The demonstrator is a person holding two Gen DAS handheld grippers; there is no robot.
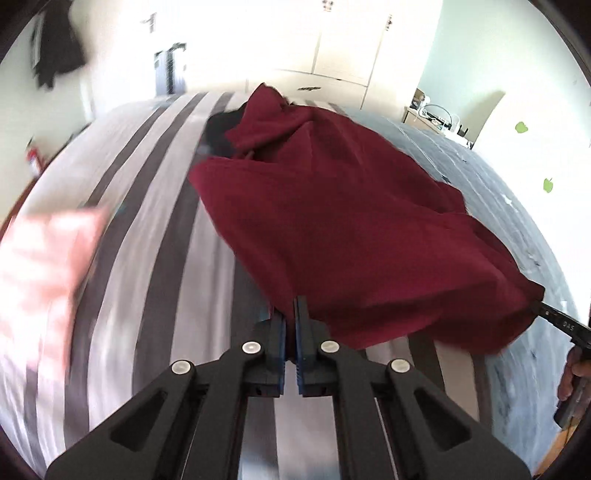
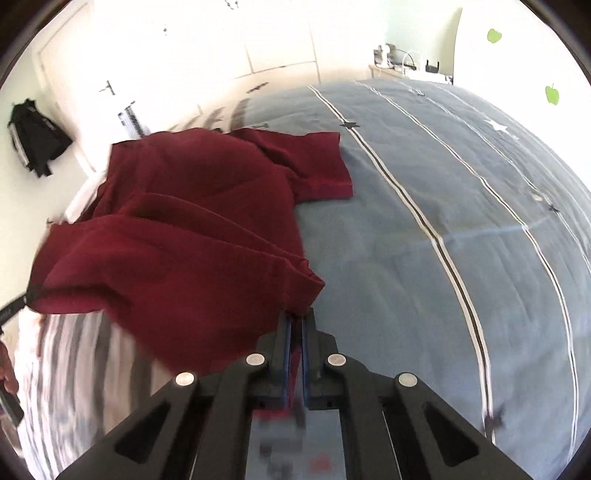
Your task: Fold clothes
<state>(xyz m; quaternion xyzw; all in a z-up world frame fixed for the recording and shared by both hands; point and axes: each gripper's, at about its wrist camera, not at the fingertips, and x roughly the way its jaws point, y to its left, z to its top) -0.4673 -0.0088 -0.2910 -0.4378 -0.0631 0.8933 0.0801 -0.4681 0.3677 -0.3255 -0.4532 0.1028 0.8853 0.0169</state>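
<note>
Black tool [image 1: 290, 306], blue pads, silver screws

A bed [image 2: 424, 229] with blue-grey starred and striped covers stands by bright white wardrobe doors [image 2: 280, 40] and apple-stickered walls [image 2: 495, 36].

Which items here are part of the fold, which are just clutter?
In play:
- maroon garment
- left tongs, shut on its hem
- right tongs, shut on its hem

Lying about:
- pink striped cloth
- black clothing on the wall
</note>
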